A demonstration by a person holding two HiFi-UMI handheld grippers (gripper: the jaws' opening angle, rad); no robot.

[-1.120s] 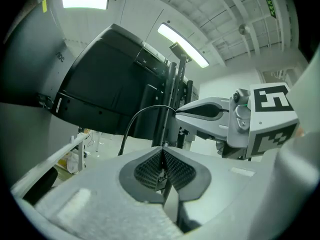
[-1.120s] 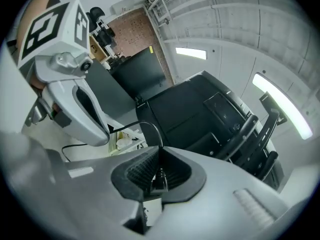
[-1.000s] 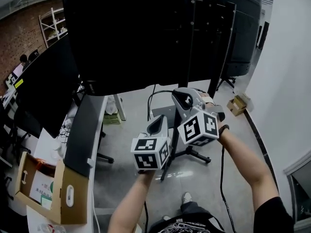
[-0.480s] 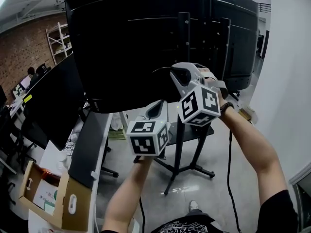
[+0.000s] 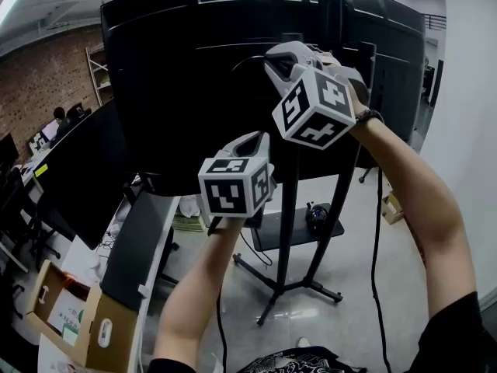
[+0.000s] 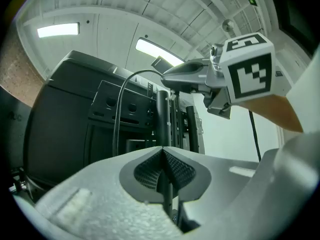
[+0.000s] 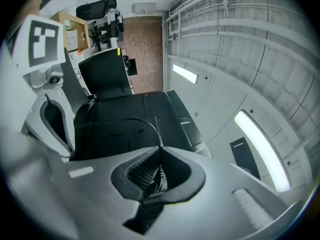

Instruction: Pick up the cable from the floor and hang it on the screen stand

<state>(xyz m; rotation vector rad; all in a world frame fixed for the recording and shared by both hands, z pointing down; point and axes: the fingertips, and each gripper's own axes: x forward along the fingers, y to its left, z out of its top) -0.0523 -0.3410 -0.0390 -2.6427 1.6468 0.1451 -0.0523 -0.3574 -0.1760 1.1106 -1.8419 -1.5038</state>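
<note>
The screen's black back (image 5: 178, 92) fills the upper head view, carried by the stand's dark pole (image 5: 287, 231) on splayed feet. My right gripper (image 5: 269, 53) is raised high against the screen's back, shut on the thin black cable (image 7: 125, 120). From its jaws (image 7: 160, 151) the cable arcs over to my left gripper (image 5: 258, 136). That one sits lower and to the left, shut (image 6: 162, 151) on the same cable (image 6: 120, 104), which loops up to the right gripper (image 6: 165, 78). The stand's upright (image 6: 162, 114) rises just behind. Below the left gripper the cable hangs down (image 5: 220, 325).
A desk (image 5: 132, 239) with dark monitors (image 5: 78, 169) stands at the left, and an open cardboard box (image 5: 85, 325) lies at the bottom left. A small black object (image 5: 314, 212) sits on the stand's shelf. A white wall (image 5: 466, 130) closes the right side.
Both grippers have risen with the cable, the right one far higher, from the height of the stand's shelf up to the back of the screen. The head view has tilted upward.
</note>
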